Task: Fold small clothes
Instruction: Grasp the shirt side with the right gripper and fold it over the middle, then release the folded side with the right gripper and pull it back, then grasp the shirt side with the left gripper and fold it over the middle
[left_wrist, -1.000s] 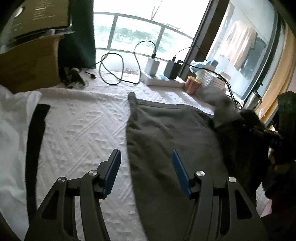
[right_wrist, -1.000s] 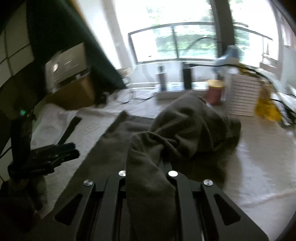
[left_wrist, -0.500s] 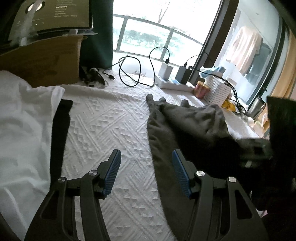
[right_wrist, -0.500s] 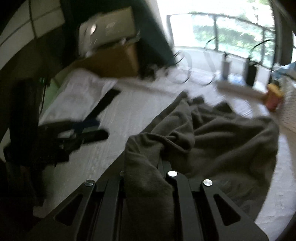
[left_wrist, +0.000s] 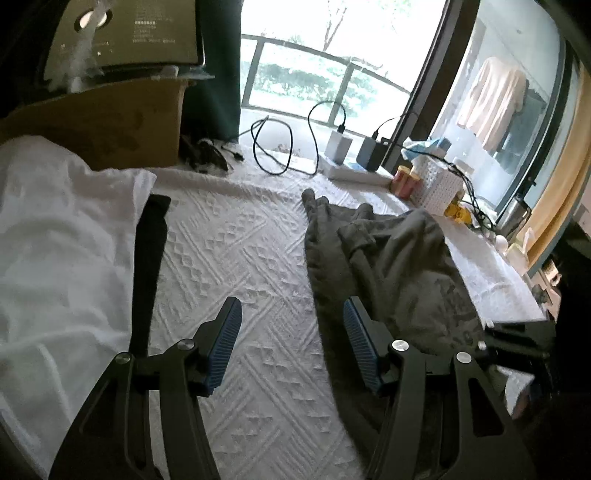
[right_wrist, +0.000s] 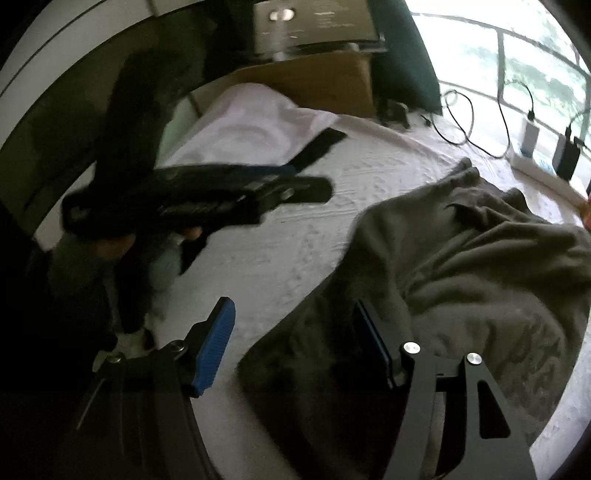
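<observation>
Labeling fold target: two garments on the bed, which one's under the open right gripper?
The grey garment, crumpled on the bedspread; the white garment lies farther off, beyond the left gripper.

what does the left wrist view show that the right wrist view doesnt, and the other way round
Only the left wrist view shows the white basket, the red jar and the beige garment hanging behind the glass. Only the right wrist view shows the left gripper from the side, and pale print on the grey garment. Both show the grey garment, the white cloth, the cardboard box and the chargers.
</observation>
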